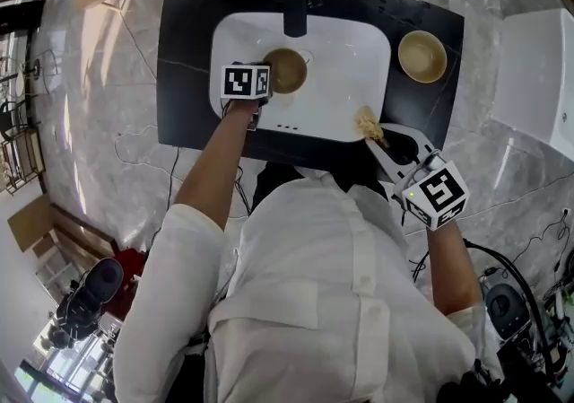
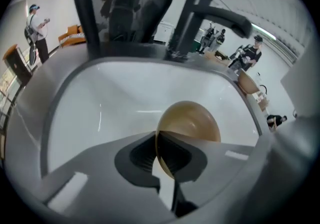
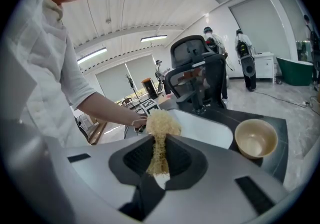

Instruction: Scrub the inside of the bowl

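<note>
- Tan bowl [image 2: 192, 120] sits inside the white sink [image 2: 100, 98], in its left half. Its near rim is caught between the fingers [image 2: 137, 155] of the left gripper [image 2: 161, 154], which are clenched on it.
- White basin wall lies bare on every side of the bowl, with the widest stretch toward the sink's right end.
- Black faucet [image 2: 200, 13] rises from the sink's back edge, its spout reaching out above the bowl.
- Black tabletop [image 1: 184, 60] frames the sink on all sides.
- Straw-coloured fibrous scrubber [image 3: 161, 125] is grasped by the right gripper [image 3: 159, 160]. Its tuft sticks out past the fingertips at the sink's front right corner, well apart from the bowl.
- A second tan bowl [image 1: 422, 56] stands upright on the tabletop just right of the sink, its pale inside facing up.
</note>
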The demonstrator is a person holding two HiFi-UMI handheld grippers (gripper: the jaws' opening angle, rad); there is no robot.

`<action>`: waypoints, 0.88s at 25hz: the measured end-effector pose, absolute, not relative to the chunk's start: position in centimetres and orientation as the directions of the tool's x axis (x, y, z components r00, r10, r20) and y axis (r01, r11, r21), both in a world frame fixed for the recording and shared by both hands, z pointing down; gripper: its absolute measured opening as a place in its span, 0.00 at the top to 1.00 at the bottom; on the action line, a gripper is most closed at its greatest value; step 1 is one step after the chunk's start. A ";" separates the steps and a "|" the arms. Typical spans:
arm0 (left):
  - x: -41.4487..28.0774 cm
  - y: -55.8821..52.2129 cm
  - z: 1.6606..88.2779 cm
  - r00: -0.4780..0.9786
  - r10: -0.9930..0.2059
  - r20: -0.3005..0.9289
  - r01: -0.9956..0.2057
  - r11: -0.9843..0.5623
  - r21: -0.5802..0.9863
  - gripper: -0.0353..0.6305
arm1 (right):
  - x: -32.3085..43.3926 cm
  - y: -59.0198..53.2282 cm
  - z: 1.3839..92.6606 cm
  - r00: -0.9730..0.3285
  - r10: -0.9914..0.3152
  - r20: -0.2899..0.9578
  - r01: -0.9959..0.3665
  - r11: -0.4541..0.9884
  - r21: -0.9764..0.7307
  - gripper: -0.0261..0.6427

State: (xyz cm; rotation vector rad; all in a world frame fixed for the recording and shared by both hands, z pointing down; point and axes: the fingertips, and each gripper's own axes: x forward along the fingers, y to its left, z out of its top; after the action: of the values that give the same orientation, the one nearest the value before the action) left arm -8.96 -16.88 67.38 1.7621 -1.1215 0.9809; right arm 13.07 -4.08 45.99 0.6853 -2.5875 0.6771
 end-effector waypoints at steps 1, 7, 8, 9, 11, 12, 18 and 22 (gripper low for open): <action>-8.4 -16.7 66.1 0.299 -0.310 0.902 -0.928 -0.315 0.199 0.93 | 12.6 -4.4 45.8 -0.815 -0.350 0.461 -0.528 0.777 -0.343 0.89; -6.6 -15.3 59.6 0.272 -0.378 0.885 -0.894 -0.439 0.087 0.93 | 9.5 -5.2 44.5 -0.813 -0.334 0.477 -0.497 0.825 -0.270 0.89; -6.4 -15.1 58.9 0.269 -0.391 0.880 -0.889 -0.452 0.070 0.93 | 8.7 -5.3 44.4 -0.810 -0.332 0.484 -0.493 0.832 -0.254 0.89; -6.2 -14.9 58.2 0.270 -0.402 0.875 -0.881 -0.470 0.056 0.93 | 8.0 -5.4 44.2 -0.807 -0.329 0.490 -0.488 0.839 -0.240 0.89; -5.8 -14.2 56.6 0.277 -0.418 0.865 -0.860 -0.509 0.030 0.93 | 6.2 -5.3 43.9 -0.799 -0.324 0.506 -0.479 0.852 -0.212 0.89; -5.8 -13.8 55.9 0.280 -0.426 0.860 -0.849 -0.528 0.015 0.93 | 5.2 -5.2 43.9 -0.792 -0.321 0.518 -0.475 0.858 -0.194 0.89; -6.3 -12.3 52.5 0.284 -0.461 0.841 -0.777 -0.625 -0.080 0.93 | -0.3 -5.4 45.0 -0.734 -0.317 0.600 -0.455 0.886 -0.088 0.89; -6.2 -12.0 51.0 0.298 -0.483 0.824 -0.728 -0.673 -0.132 0.93 | -2.6 -5.9 45.6 -0.677 -0.314 0.666 -0.432 0.902 -0.014 0.89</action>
State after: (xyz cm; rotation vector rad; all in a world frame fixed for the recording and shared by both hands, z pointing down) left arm -6.18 -11.98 51.02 2.3009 -1.1042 1.3148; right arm -2.62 -5.93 45.65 0.5307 -2.3661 0.2209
